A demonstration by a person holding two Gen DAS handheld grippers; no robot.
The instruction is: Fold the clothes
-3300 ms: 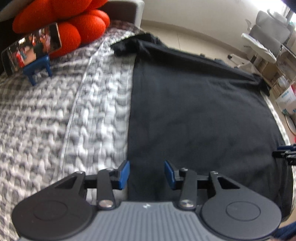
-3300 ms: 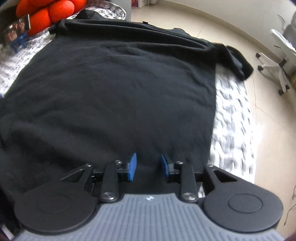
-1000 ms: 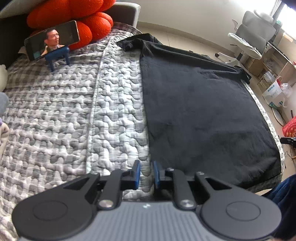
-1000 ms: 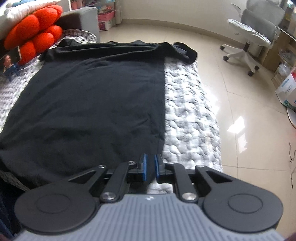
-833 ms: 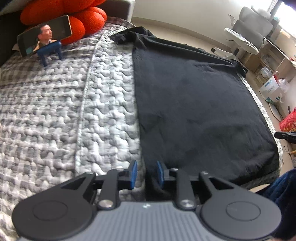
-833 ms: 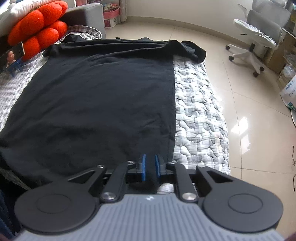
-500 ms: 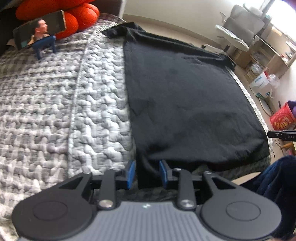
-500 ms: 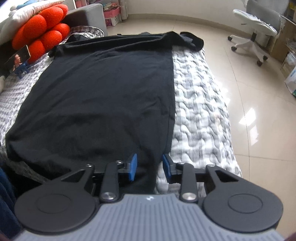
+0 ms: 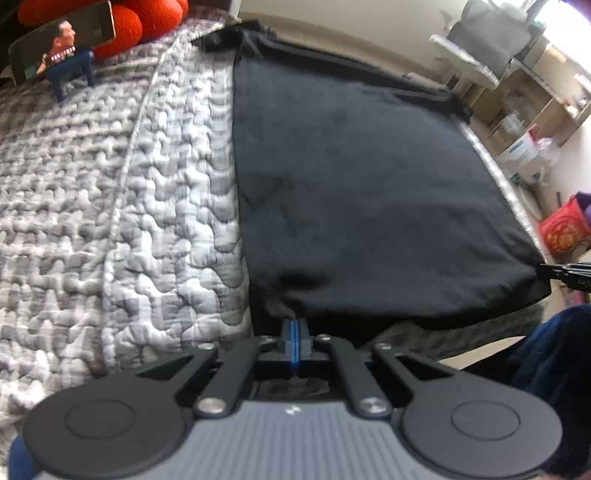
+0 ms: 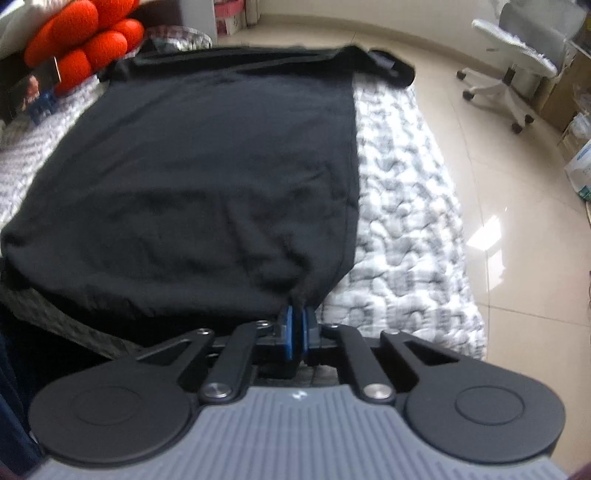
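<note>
1. A black shirt (image 9: pixel 362 177) lies spread flat on a grey quilt (image 9: pixel 122 206), its hem at the near edge of the bed.
2. The left gripper (image 9: pixel 294 334) has its jaws closed on the hem's near left corner.
3. The right gripper (image 10: pixel 296 320) has its jaws pinched on the near right corner.
4. A phone (image 9: pixel 61 46) on a blue stand sits far left, beside an orange cushion (image 9: pixel 147 18).
</note>
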